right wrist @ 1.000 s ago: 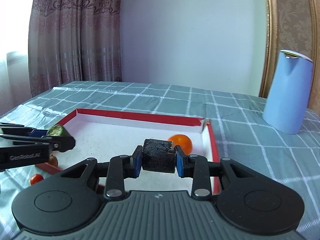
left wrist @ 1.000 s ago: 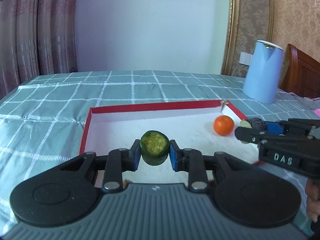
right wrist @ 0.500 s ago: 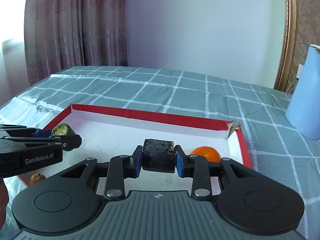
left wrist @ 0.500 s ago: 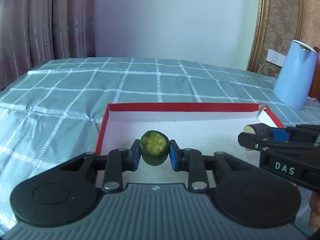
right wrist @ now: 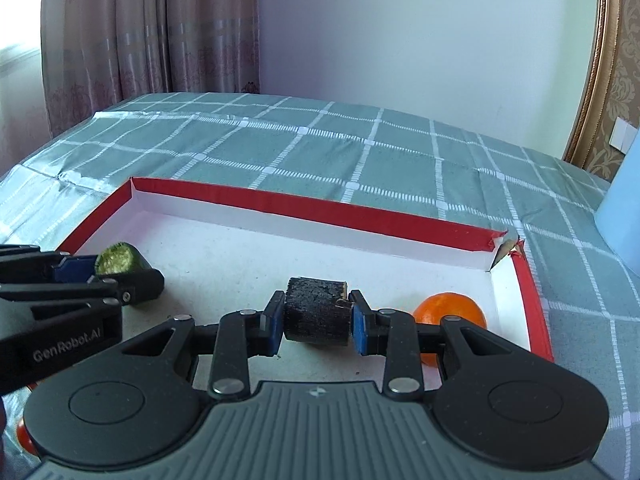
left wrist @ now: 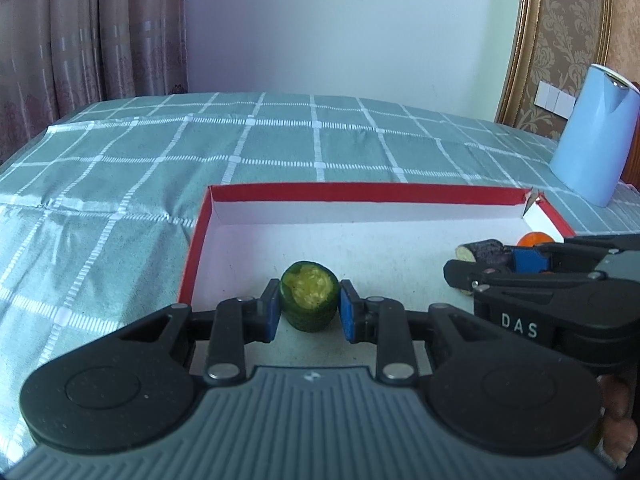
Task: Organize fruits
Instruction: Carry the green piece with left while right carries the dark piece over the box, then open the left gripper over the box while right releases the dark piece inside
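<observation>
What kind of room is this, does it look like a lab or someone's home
Most likely a home, perhaps a dining room. The table has a green checked tablecloth, patterned curtains hang at the back, and a blue kettle stands near ornate wallpaper.

I read "DAS" in white letters on the side of my right gripper [left wrist: 472, 270]. On the side of my left gripper [right wrist: 132, 280], white letters said "GenRobot.AI". I found no other words.
</observation>
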Available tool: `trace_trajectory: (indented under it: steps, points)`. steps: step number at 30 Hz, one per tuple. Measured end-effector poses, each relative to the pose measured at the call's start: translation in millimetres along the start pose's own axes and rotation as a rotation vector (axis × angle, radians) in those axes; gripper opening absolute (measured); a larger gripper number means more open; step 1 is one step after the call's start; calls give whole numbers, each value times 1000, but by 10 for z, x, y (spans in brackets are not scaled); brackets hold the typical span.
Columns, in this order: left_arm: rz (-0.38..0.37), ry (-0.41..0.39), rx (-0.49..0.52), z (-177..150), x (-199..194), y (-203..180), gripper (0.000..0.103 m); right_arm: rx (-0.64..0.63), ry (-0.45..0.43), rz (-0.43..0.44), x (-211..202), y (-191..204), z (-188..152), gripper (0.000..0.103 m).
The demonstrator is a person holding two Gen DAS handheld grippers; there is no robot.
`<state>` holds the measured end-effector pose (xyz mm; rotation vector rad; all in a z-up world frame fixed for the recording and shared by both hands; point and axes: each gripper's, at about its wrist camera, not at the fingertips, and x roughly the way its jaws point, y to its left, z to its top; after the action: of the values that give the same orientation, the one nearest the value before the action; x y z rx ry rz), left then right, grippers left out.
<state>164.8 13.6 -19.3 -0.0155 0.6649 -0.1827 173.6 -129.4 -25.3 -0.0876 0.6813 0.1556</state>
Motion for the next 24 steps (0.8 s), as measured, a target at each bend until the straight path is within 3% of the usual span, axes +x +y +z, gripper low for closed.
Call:
trace_trajectory:
  steps: [3, 8, 10, 17, 21, 24]
  points:
    - [-2, 0, -5, -1, 0, 10, 28, -8, -1, -1, 3, 7, 6, 32]
    - [27, -21, 0, -16, -30, -3, 66, -6, 13, 12, 7, -2, 13, 33]
    - [33, -38, -2, -19, -59, -4, 77, -14, 14, 14, 3, 8, 9, 33]
    - [41, -59, -1, -27, -104, 10, 85, -3, 13, 28, -5, -14, -6, 33]
    - [52, -83, 0, -44, -147, 15, 88, 4, -13, 14, -49, -34, -28, 51]
    - [47, -101, -3, -54, -187, 22, 90, 10, -30, 11, -93, -51, -29, 55]
